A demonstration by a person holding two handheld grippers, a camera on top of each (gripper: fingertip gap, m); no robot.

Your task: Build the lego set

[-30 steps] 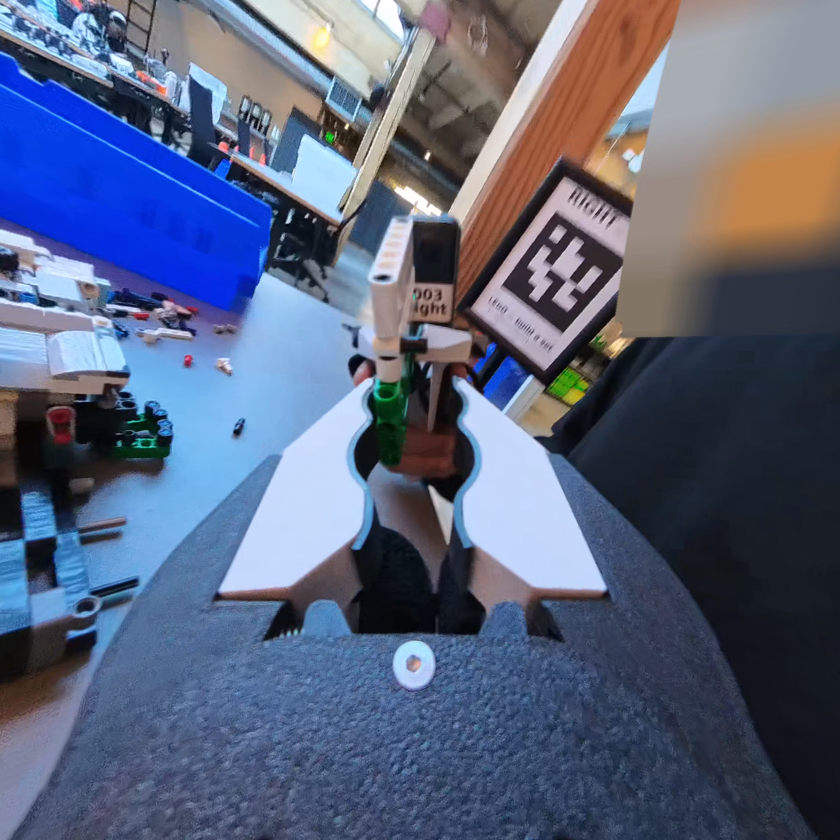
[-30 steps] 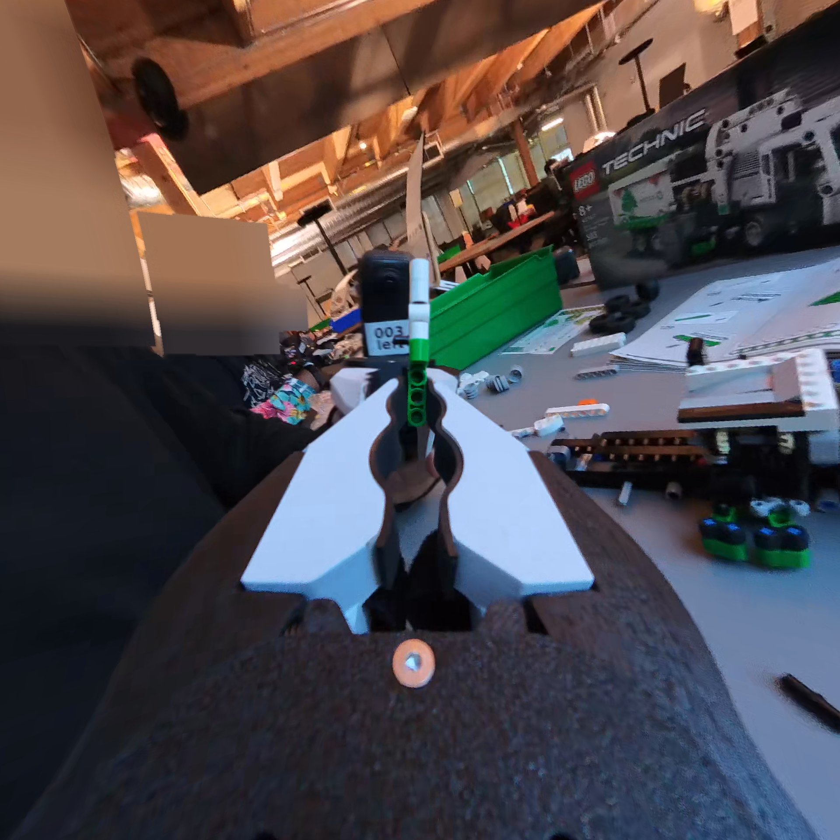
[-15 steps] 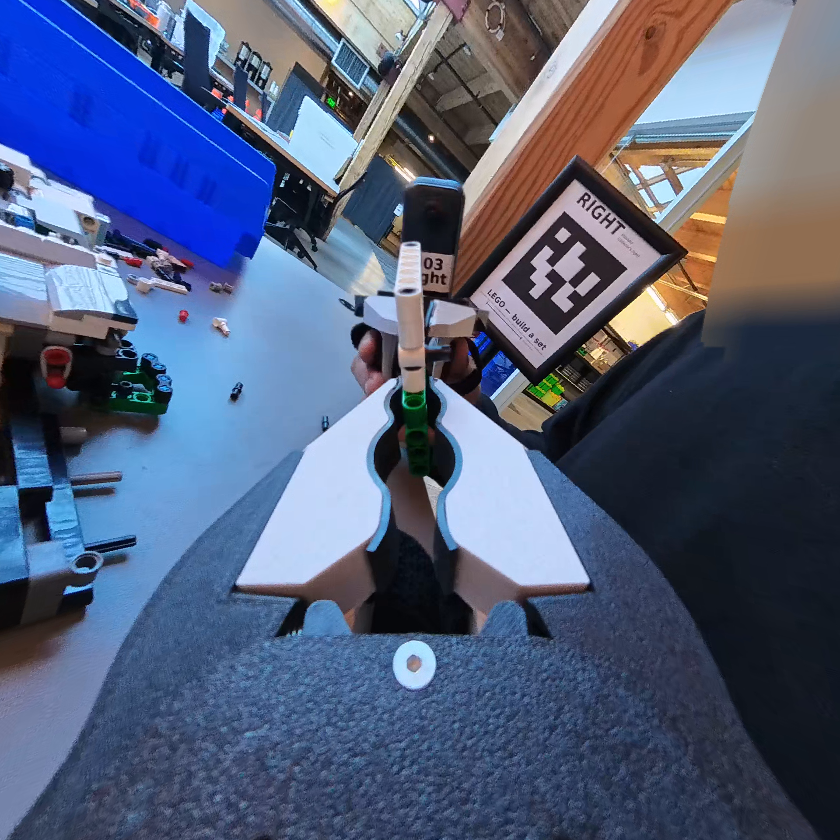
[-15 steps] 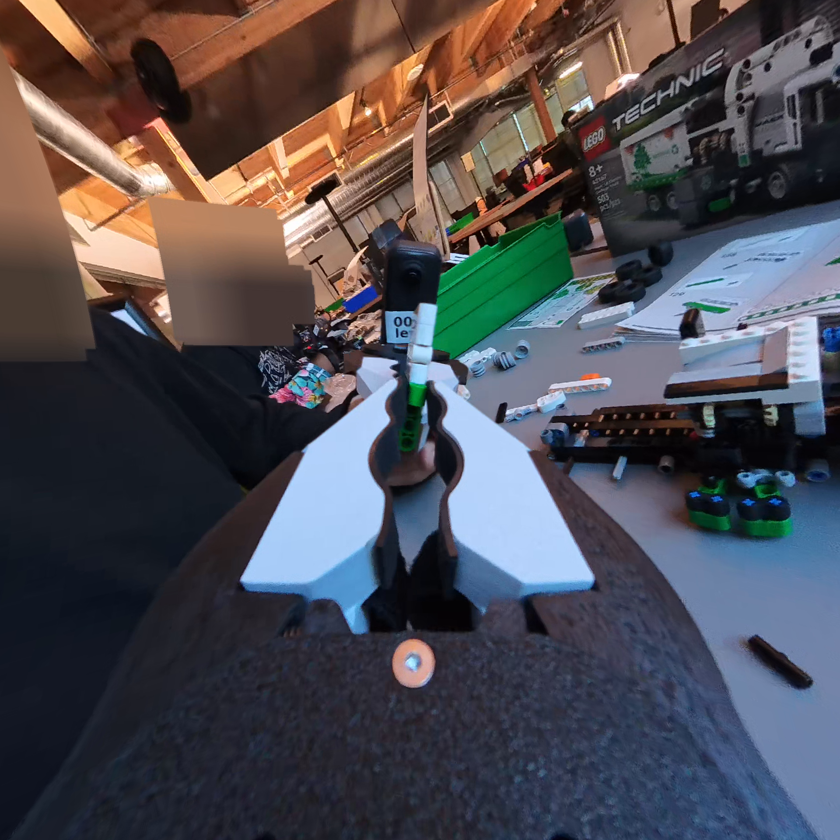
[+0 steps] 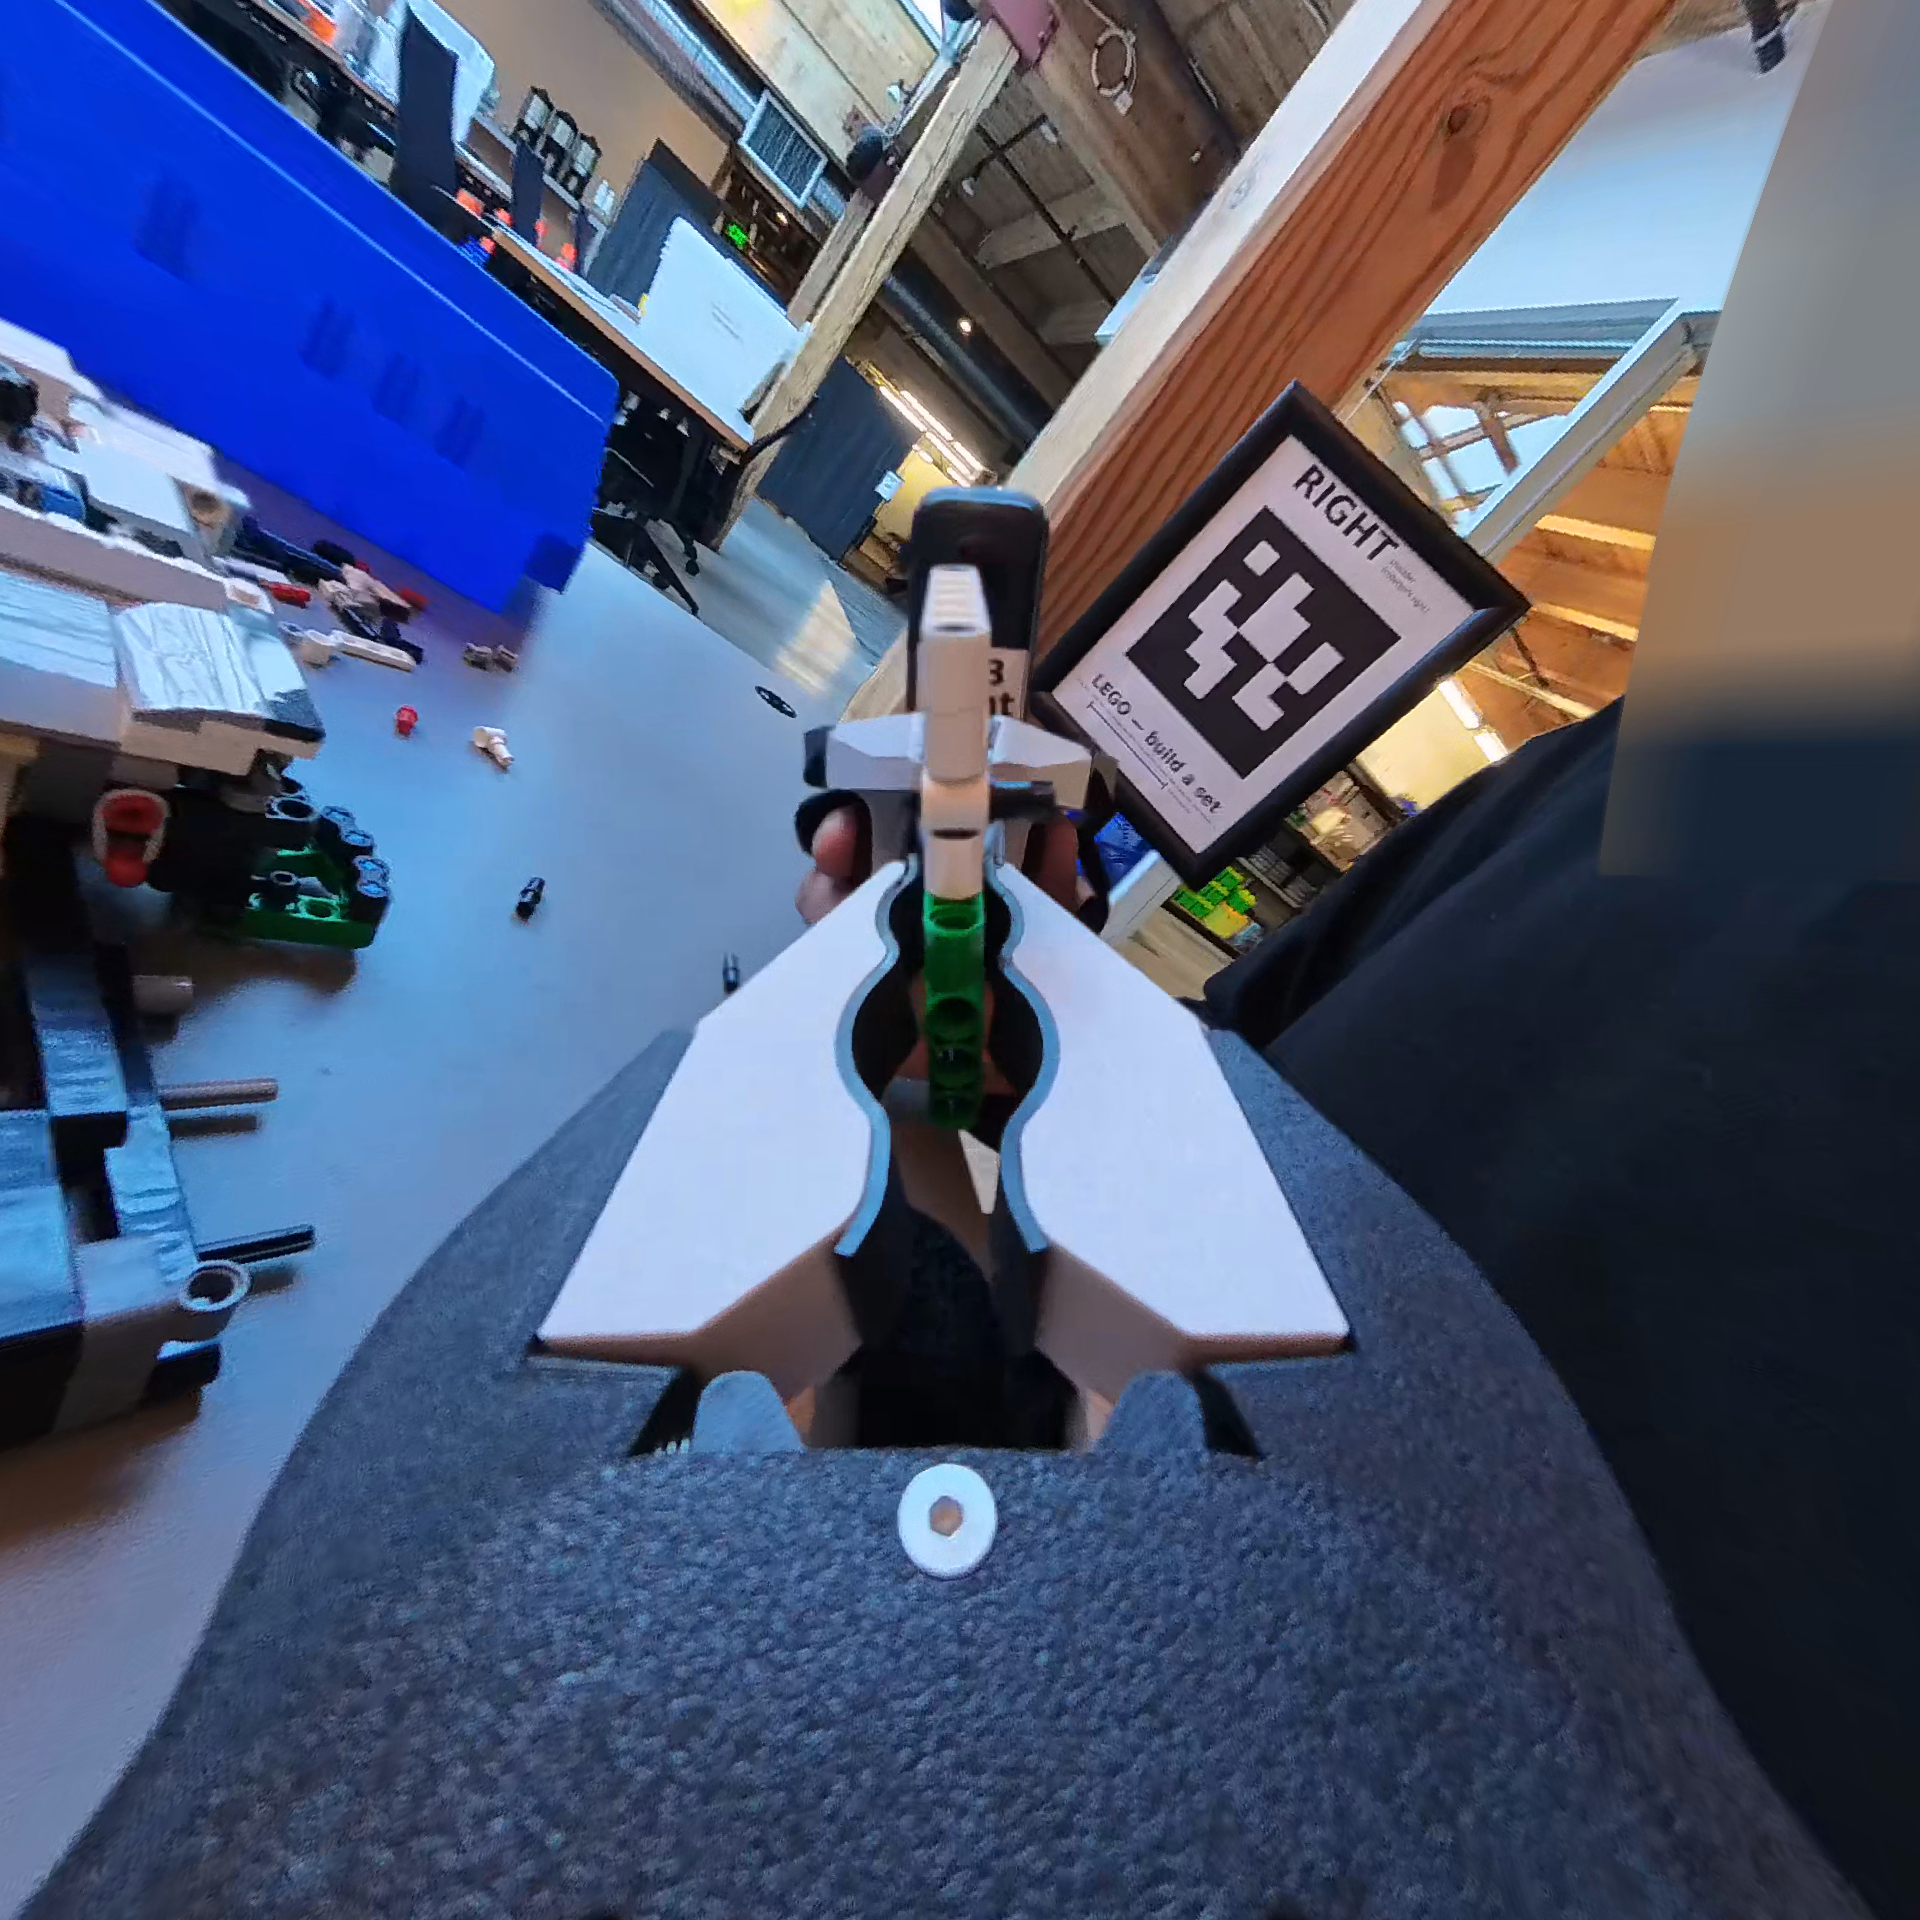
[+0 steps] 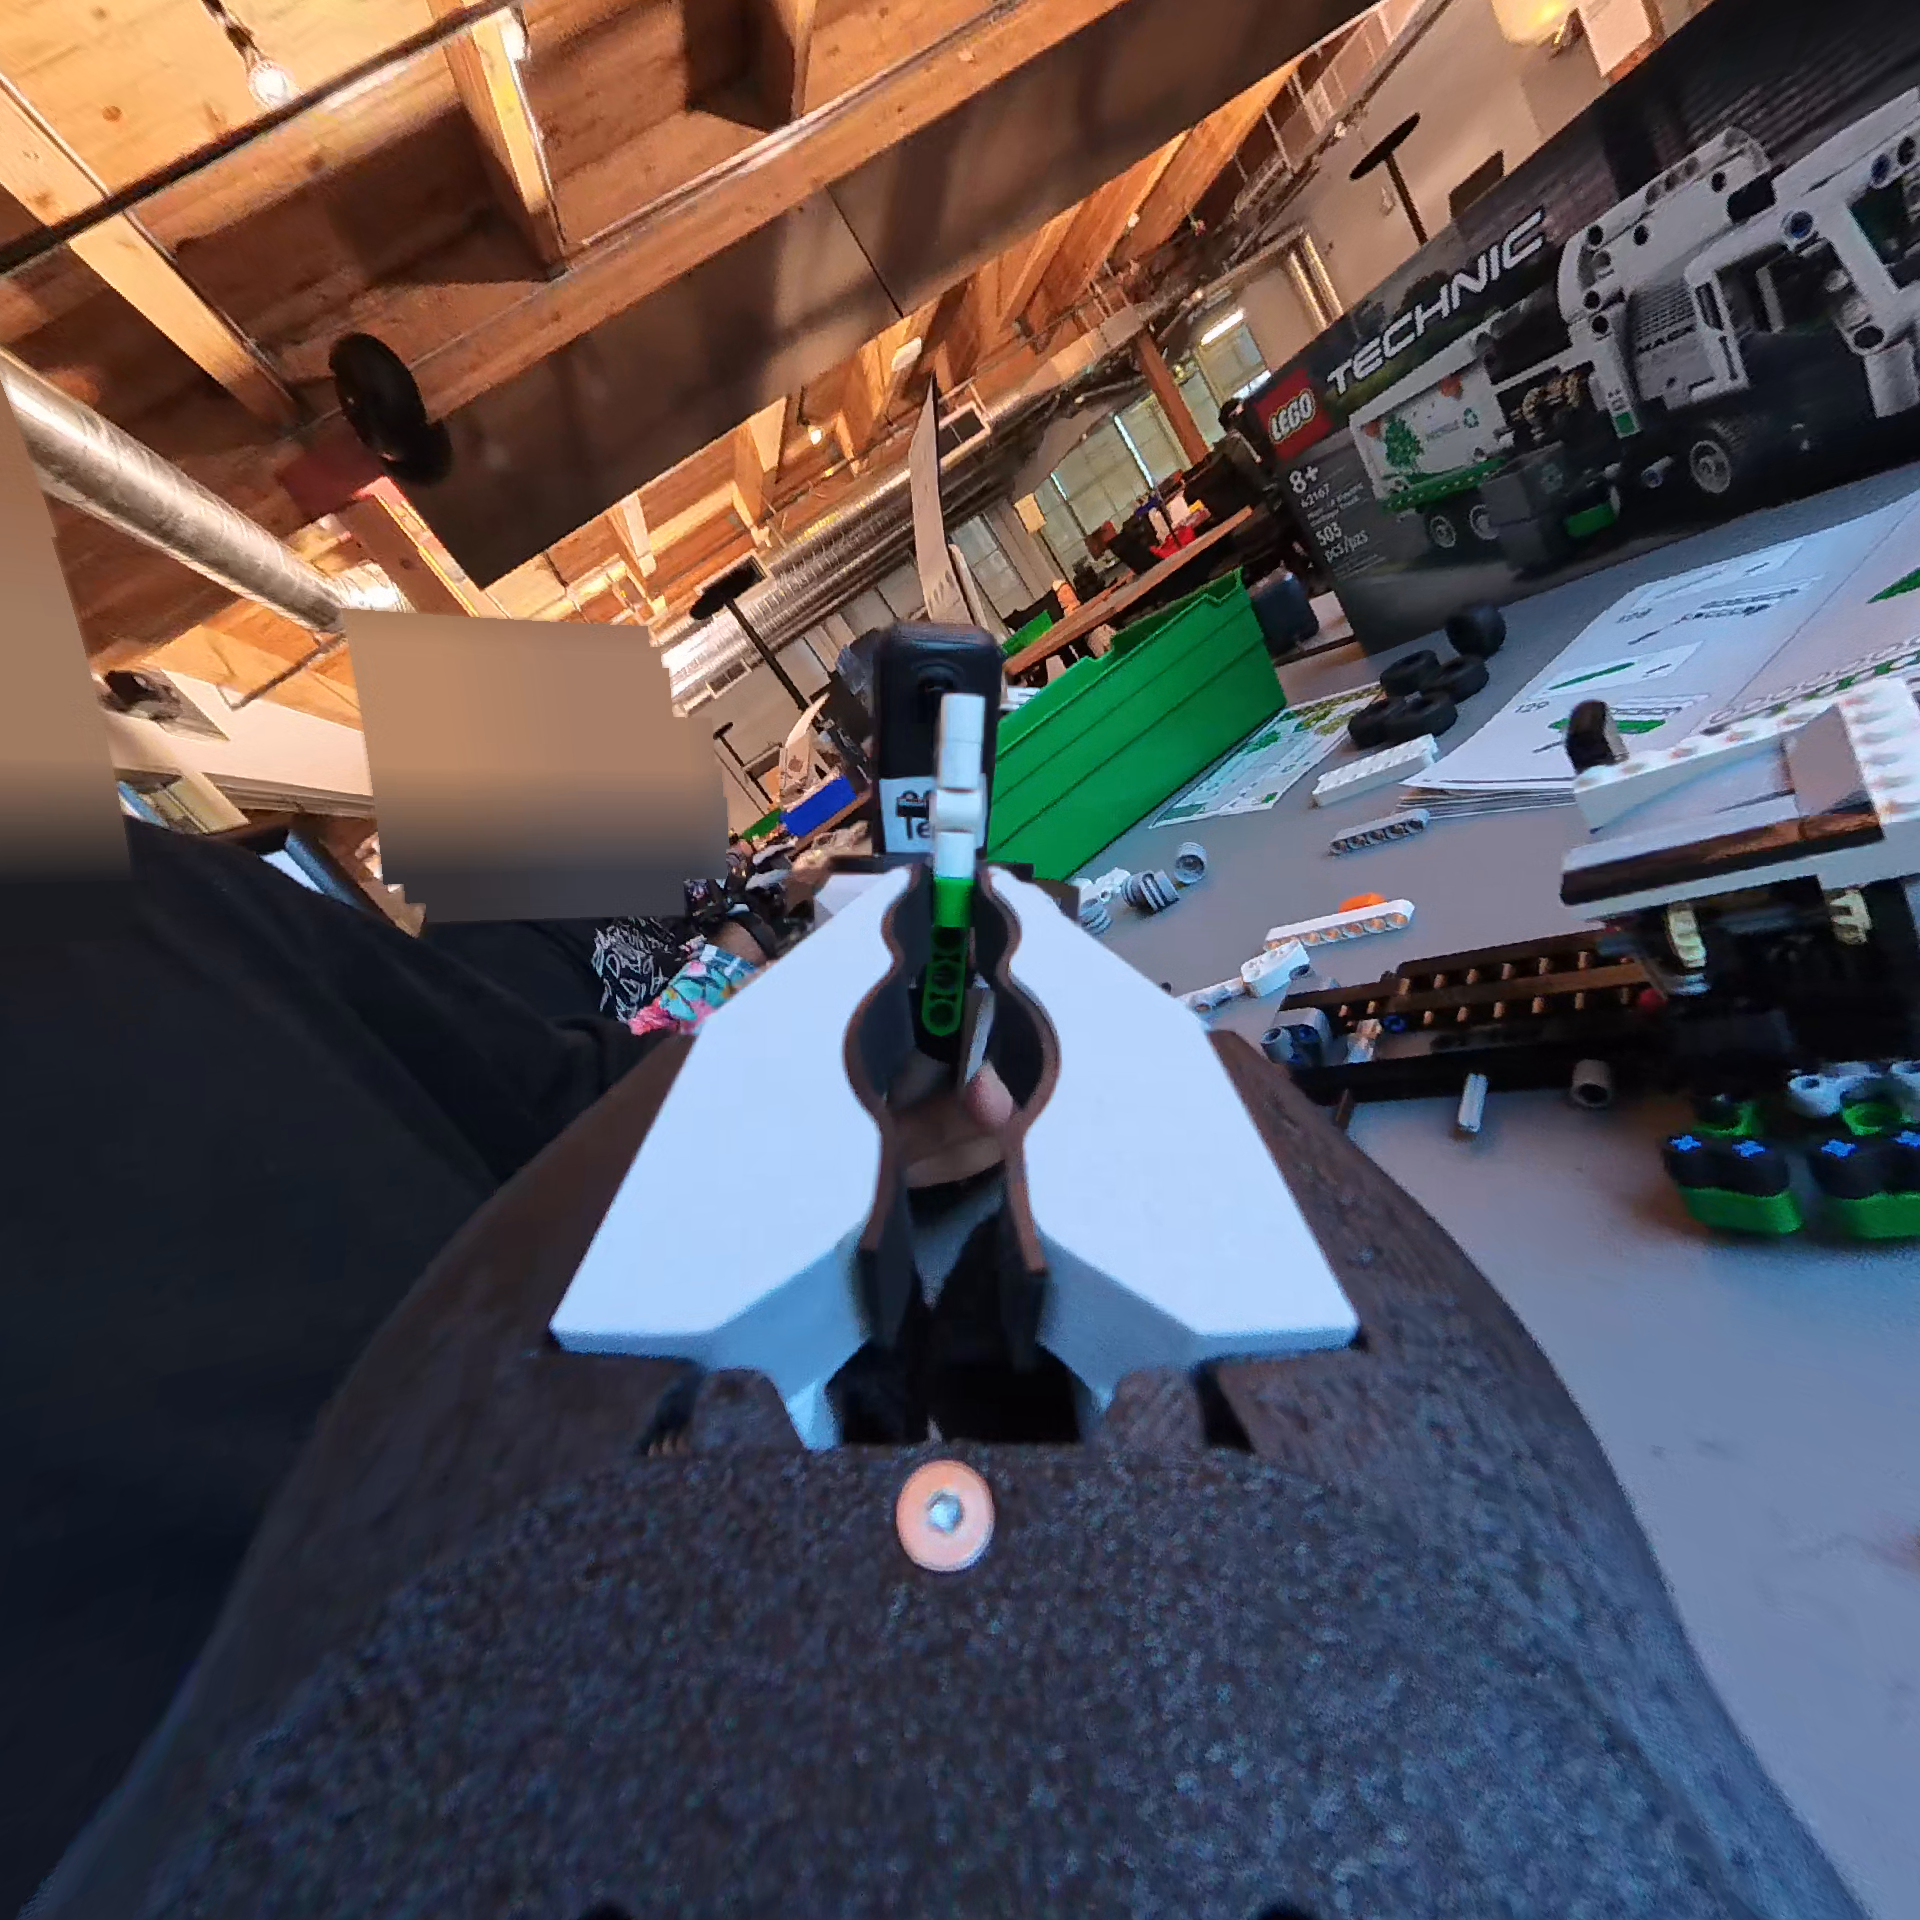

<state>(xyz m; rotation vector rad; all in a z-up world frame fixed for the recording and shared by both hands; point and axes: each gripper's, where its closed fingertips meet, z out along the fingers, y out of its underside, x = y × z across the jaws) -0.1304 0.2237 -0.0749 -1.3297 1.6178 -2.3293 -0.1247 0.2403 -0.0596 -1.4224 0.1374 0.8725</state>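
Both grippers meet in mid-air on one small green-and-white beam piece, above the table.

Nearest in the left wrist view, the left gripper [image 5: 951, 940] has its jaws closed on the green beam [image 5: 954, 1006], with the white beam [image 5: 954, 717] standing up past the tips; the right gripper [image 6: 951, 925] faces it and pinches the same green beam [image 6: 943, 982] from the other side. The piece looks light, rigid and smooth, so it should bear a firm pinch across the flat sides of the green end, though the pinned joint could pop apart if twisted. Farther off, the half-built truck [image 6: 1725, 883] sits on the table [image 5: 582, 831], with loose tyres [image 6: 1423, 696] and the set box [image 6: 1621, 343] beyond.
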